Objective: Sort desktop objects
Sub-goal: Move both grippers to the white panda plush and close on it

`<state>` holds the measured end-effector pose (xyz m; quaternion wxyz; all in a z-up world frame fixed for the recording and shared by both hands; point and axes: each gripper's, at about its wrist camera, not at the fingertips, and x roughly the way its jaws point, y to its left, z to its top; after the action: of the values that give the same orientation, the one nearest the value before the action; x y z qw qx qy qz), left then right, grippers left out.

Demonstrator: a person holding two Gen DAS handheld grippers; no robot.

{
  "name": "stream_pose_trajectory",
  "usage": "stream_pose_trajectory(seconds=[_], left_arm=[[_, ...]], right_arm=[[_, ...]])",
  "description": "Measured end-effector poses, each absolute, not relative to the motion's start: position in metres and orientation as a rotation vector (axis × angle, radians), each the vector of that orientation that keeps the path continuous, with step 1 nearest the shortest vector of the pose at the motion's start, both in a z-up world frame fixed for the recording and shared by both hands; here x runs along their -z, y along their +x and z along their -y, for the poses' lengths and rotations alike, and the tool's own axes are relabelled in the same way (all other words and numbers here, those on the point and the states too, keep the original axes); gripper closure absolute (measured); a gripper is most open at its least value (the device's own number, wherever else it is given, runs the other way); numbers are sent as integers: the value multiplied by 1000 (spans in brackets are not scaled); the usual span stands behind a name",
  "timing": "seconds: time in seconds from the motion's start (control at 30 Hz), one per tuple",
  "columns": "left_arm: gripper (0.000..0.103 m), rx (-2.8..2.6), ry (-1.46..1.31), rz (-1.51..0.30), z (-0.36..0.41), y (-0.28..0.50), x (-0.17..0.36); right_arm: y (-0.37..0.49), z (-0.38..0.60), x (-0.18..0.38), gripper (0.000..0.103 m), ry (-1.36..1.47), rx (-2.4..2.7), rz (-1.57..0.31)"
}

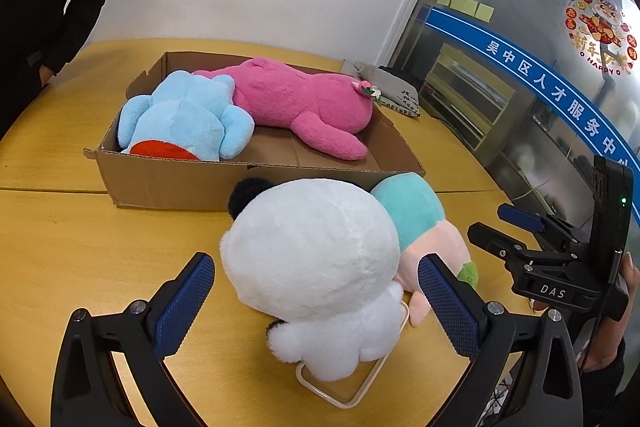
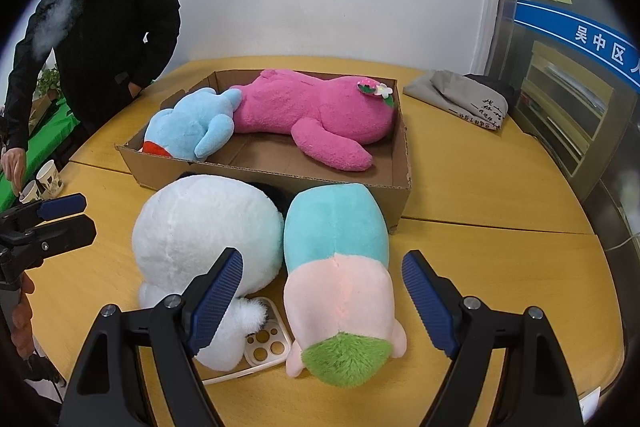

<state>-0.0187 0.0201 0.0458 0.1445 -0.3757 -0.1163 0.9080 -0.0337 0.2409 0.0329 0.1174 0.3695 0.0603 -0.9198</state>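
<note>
A white plush panda [image 1: 312, 263] [image 2: 200, 239] lies on the wooden table before a cardboard box [image 1: 176, 183] [image 2: 360, 191]. Beside it lies a teal, pink and green plush [image 1: 416, 215] [image 2: 336, 275]. A cream phone case [image 1: 348, 387] [image 2: 264, 343] lies partly under the panda. In the box lie a blue plush [image 1: 184, 119] [image 2: 196, 127] and a magenta plush [image 1: 304, 99] [image 2: 320, 111]. My left gripper [image 1: 316, 303] [image 2: 64, 215] is open, its fingers either side of the panda. My right gripper [image 2: 324, 295] [image 1: 508, 227] is open around the teal and pink plush.
A folded grey cloth bag [image 1: 392, 91] [image 2: 464, 99] lies at the table's far right. A person in a black coat [image 2: 100, 27] stands at the far left by paper cups [image 2: 44, 183]. A glass door [image 1: 520, 67] is on the right.
</note>
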Motion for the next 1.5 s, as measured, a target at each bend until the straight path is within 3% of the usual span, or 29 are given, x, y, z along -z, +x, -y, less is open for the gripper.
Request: stream_pose_trajectory(seconds=[0.63,0.77,1.1,1.2,1.27,1.33,1.5], left_arm=[[0,-2568,-1133,381,-15,-29,-29],[0,-2491,-1154,483,-4,-41,-16],[0,-2324,-1245,662,10,-96,38],[9,-2291,-1237,686,14,-99,42],[15,-2283,-1230,682,17,-97,40],[19,-2276,-1223,683,23,-95,37],[18,-2255,-1200,669,34,-96,35]], right_arm=[[-40,-243,-23,21,1133,2668,-189],[-56,-234,-14,21,1165,2577,-220],[-107,-175,19,21,1213,2315,-470],[-110,-167,18,24,1192,2252,-485],[-109,-165,18,35,1179,2218,-445],[-108,-164,18,39,1165,2183,-406],[-116,-160,20,34,1156,2108,-307]])
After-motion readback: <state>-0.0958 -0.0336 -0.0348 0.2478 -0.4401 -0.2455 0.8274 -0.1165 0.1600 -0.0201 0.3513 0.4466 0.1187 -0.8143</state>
